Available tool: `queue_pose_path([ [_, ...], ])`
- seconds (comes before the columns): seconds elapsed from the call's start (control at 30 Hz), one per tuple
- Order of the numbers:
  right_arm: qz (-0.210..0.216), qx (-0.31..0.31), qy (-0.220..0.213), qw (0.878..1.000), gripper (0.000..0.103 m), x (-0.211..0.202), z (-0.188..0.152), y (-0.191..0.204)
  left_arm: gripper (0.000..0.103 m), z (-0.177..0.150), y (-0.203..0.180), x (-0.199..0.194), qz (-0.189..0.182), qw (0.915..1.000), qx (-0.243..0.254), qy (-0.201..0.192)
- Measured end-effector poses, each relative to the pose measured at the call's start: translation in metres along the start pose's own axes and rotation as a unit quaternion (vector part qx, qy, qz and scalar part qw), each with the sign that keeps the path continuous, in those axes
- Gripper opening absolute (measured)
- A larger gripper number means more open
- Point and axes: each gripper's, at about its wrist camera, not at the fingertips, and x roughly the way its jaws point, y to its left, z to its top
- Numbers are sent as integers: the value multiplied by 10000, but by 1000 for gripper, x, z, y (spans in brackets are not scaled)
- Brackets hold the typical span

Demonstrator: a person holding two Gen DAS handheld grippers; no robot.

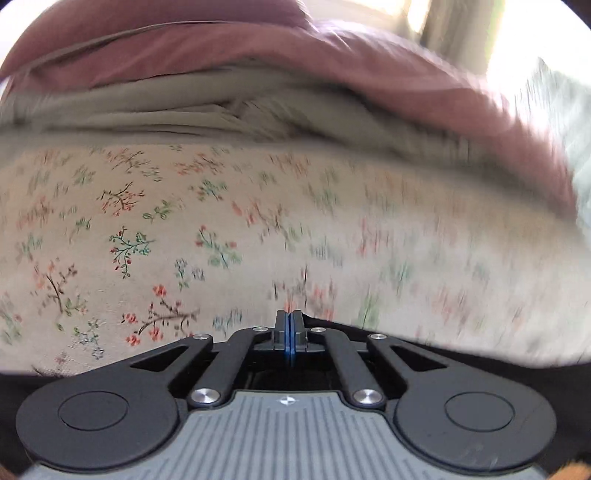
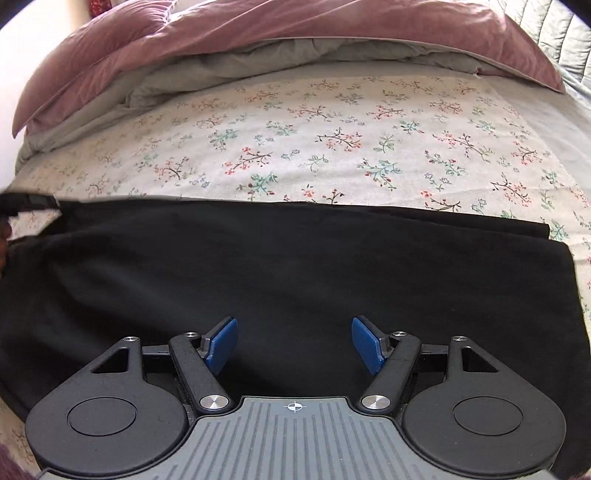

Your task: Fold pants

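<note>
One pair of black fabric pants (image 2: 280, 266) lay flat on the floral-printed bed sheet (image 2: 332, 140), its long axis running left to right across the right wrist view, one end squared off at the right. Two grippers were in use. The right gripper (image 2: 294, 341) hovered over the dark cloth with its blue-padded fingers (image 2: 221, 341) spread wide, holding nothing. The left gripper (image 1: 290, 332) had its fingers pressed together; black cloth showed just beyond them, but a grip could not be confirmed. Bare sheet stretched beyond the pants' far edge to one bunched mauve and grey duvet (image 2: 258, 33).
</note>
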Motion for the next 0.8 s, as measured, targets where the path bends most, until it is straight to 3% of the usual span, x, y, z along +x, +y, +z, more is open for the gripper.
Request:
queue_pose_path([
  [0.2, -331, -70, 214, 9992, 69, 16, -3, -6, 10, -10, -8, 17, 403, 9987, 302, 127],
  [0.3, -494, 38, 238, 9985, 69, 21, -4, -17, 10, -15, 8, 17, 306, 9995, -24, 81],
  [0.4, -669, 293, 121, 9973, 69, 16, -1, -32, 11, -17, 25, 16, 816, 9965, -166, 6],
  [0.5, -797, 535, -96, 9953, 69, 7, 3, -53, 11, -20, 43, 12, 925, 9953, -287, 0],
  [0.63, -1104, 1157, -625, 9852, 69, -13, 15, -104, 13, -24, 45, -18, 421, 9980, -473, -91],
  [0.73, -1287, 1725, -1156, 9697, 69, -27, 26, -161, 22, -32, 35, -37, 222, 9996, -100, -166],
  [0.8, -1426, 1945, -1130, 9639, 62, -25, 29, -194, 31, -34, 26, -31, 221, 9997, 113, -57],
])
